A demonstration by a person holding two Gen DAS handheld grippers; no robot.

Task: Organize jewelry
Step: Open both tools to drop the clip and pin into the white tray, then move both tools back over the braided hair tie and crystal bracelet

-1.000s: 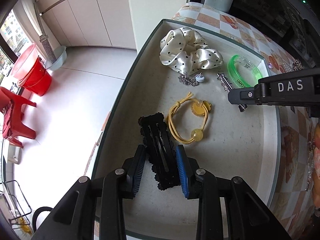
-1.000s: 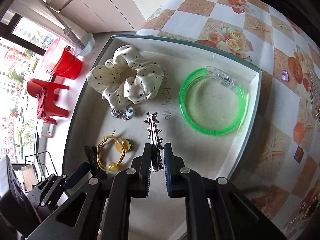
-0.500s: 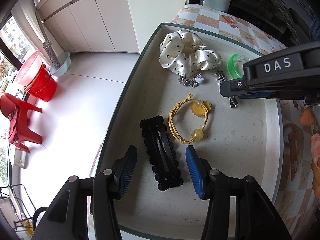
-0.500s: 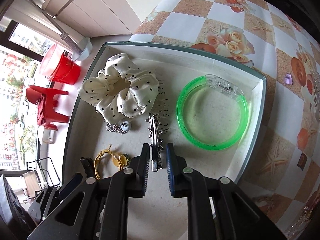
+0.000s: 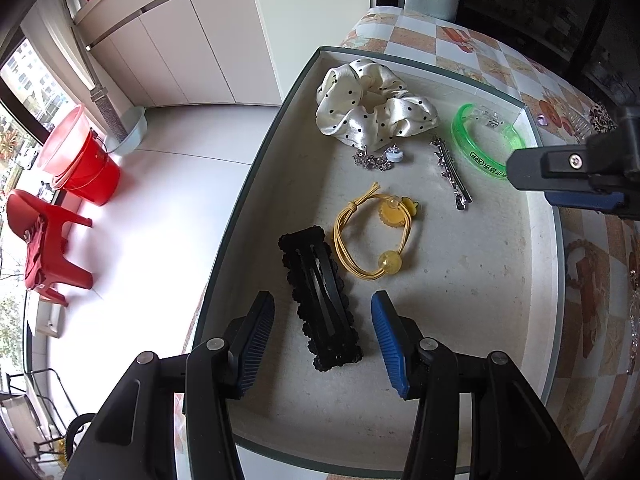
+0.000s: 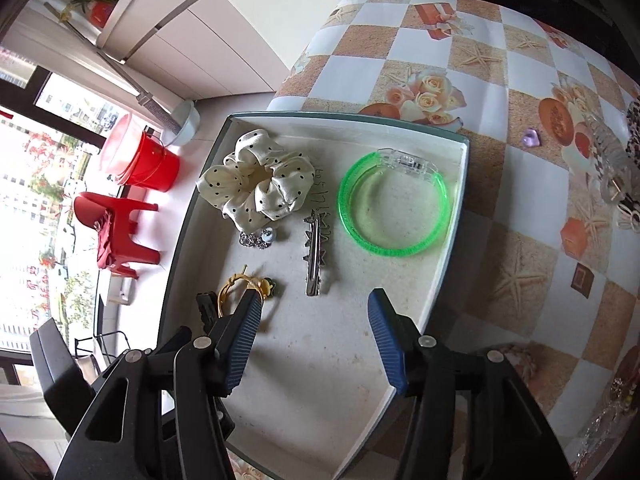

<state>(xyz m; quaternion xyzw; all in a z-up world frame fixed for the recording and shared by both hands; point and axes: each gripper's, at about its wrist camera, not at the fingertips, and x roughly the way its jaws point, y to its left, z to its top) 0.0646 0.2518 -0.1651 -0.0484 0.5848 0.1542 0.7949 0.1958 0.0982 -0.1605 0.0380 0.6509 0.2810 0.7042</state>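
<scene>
Left gripper [image 5: 322, 338] jaws opening, astride black clip [image 5: 320, 298], untouched; right gripper [image 6: 314, 338] opening, empty.

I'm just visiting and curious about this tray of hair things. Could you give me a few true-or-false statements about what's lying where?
1. The green bangle lies inside the tray. True.
2. The left gripper is clamped on the black hair clip. False: its jaws are opening, and the clip lies between them untouched.
3. The silver star clip lies between the polka-dot scrunchie and the bangle. True.
4. The yellow hair tie is looped around the scrunchie. False: it lies apart, beside the black clip.
5. The right gripper holds the silver clip. False: its jaws are opening and the clip lies on the tray beyond them.
</scene>
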